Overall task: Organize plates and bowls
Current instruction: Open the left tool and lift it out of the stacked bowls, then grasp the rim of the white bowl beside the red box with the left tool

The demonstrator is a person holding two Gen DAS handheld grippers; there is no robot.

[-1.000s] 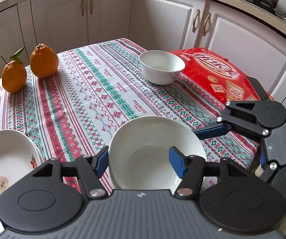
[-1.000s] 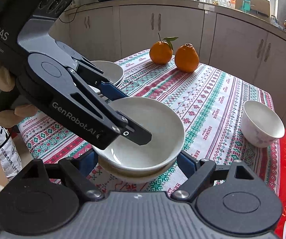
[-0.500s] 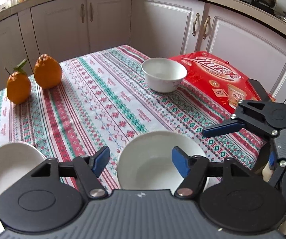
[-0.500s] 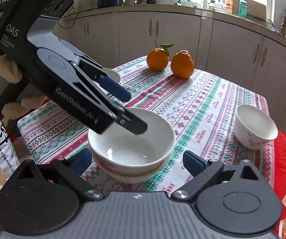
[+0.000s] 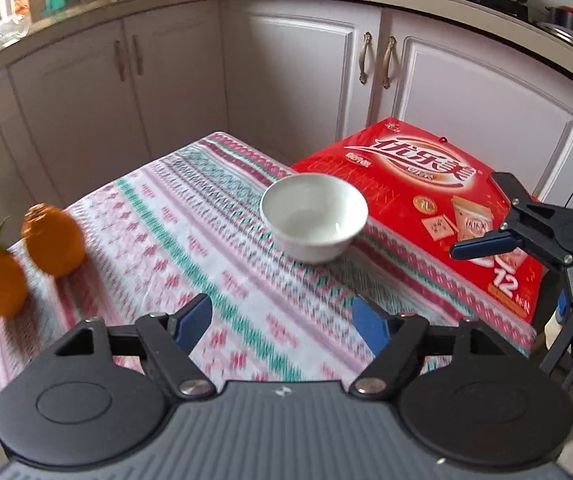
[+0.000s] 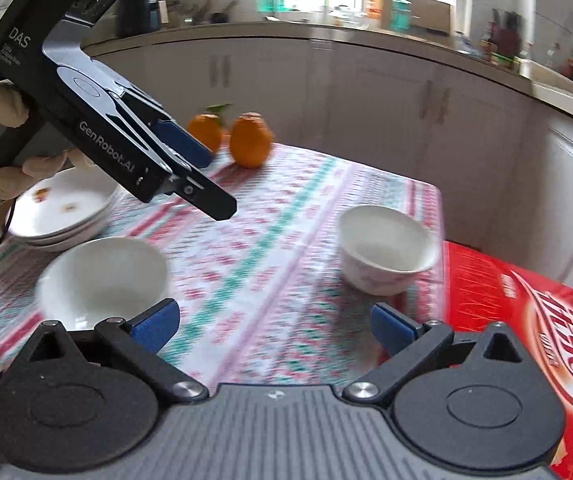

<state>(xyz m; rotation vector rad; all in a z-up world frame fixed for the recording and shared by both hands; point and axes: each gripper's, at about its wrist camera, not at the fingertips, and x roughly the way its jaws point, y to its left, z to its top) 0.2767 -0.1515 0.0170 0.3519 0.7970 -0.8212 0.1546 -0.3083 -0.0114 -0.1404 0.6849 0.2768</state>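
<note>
Small white ceramic bowl [image 5: 313, 216], desk's far right edge: both claws, left claw [image 5: 282, 326] and right claw [image 6: 272, 326], are opening, empty; advisably approaching rim squarely before closing.

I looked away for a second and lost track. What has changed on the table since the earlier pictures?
Both grippers let go of the big bowl and backed away from it; it now sits free on the tablecloth. The left gripper and right gripper have nothing between their fingers, and their jaws are opening. The small bowl, oranges, red box and stacked plates stayed put.
</note>
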